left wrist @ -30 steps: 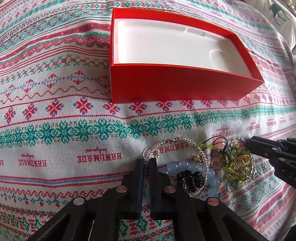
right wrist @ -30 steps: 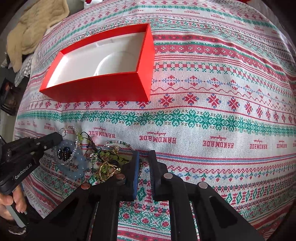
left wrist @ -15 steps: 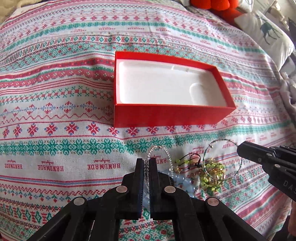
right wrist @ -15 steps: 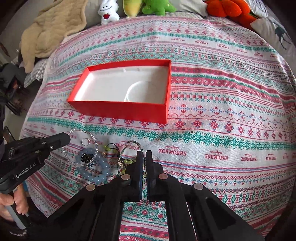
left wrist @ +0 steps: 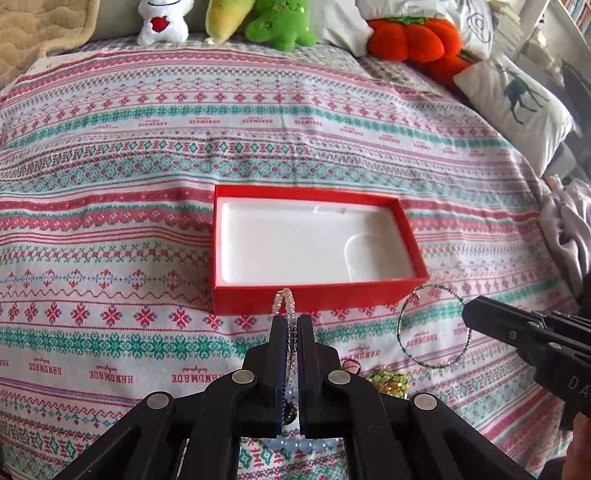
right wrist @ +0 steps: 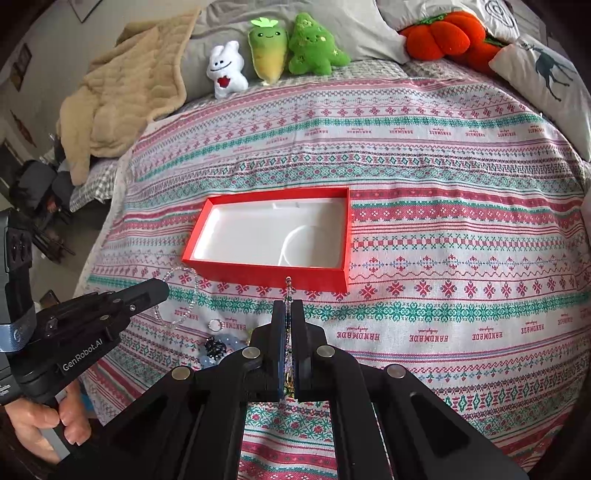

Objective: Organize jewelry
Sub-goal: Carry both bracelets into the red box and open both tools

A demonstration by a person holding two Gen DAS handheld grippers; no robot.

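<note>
A red box (left wrist: 314, 301) with a white moulded insert lies open on the patterned bedspread; it also shows in the right wrist view (right wrist: 258, 275). My left gripper (left wrist: 291, 321) is shut on a clear beaded bracelet (left wrist: 283, 301), lifted just short of the box's near wall. My right gripper (right wrist: 287, 308) is shut on a green beaded hoop bracelet (left wrist: 432, 326), also lifted. More jewelry, a pale blue bead bracelet (right wrist: 229, 341), a black charm (right wrist: 215, 349) and yellow-green beads (left wrist: 388, 382), lies on the cloth under the grippers.
Plush toys (right wrist: 273, 51) and an orange pumpkin cushion (right wrist: 443, 35) line the far edge of the bed. A deer pillow (left wrist: 517, 99) lies at the right. A beige blanket (right wrist: 122, 96) hangs over the far left corner.
Both grippers have risen from the jewelry pile, each carrying a bracelet. The box now sits further off and lower in both views.
</note>
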